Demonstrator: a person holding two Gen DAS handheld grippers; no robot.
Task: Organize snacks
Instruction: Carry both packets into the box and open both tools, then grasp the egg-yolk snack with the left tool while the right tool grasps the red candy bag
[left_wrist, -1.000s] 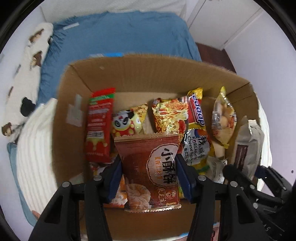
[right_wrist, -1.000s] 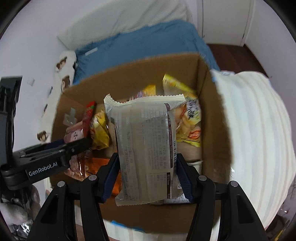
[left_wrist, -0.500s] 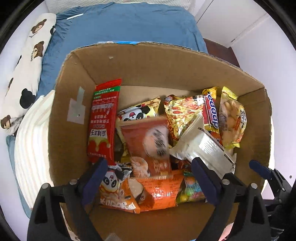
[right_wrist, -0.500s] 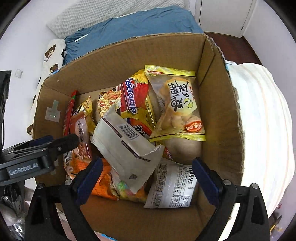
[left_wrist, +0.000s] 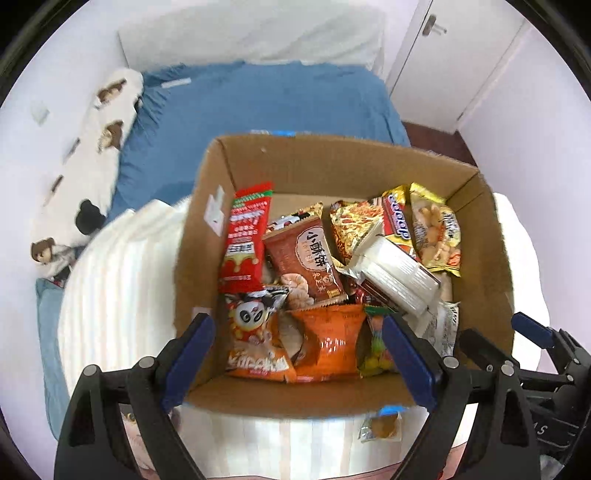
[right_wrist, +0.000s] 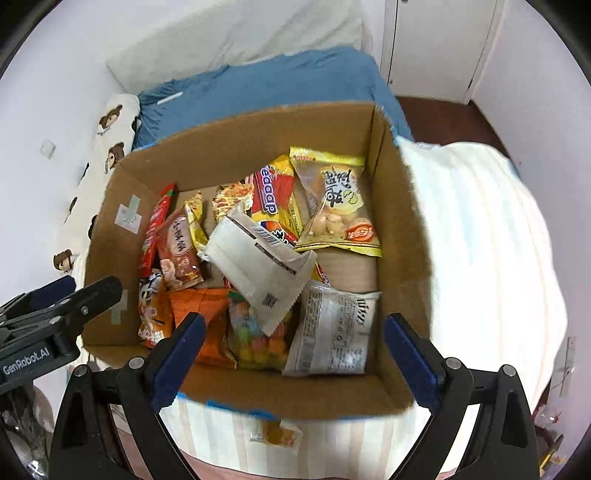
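Nearest me, a small snack packet lies loose on the striped white cover, just outside the cardboard box. My left gripper and right gripper both hang above the box's near wall, tilted steeply down, jaws spread wide w/ nothing between them. Inside the box, near to far: orange packet, panda packet, candy bag, grey printed packet; then brown biscuit packet and white packet lying on top of the pile, red packet at left, yellow packet at right. Beyond the box: blue bedsheet, bear-print pillow by the wall, white door at the far right.
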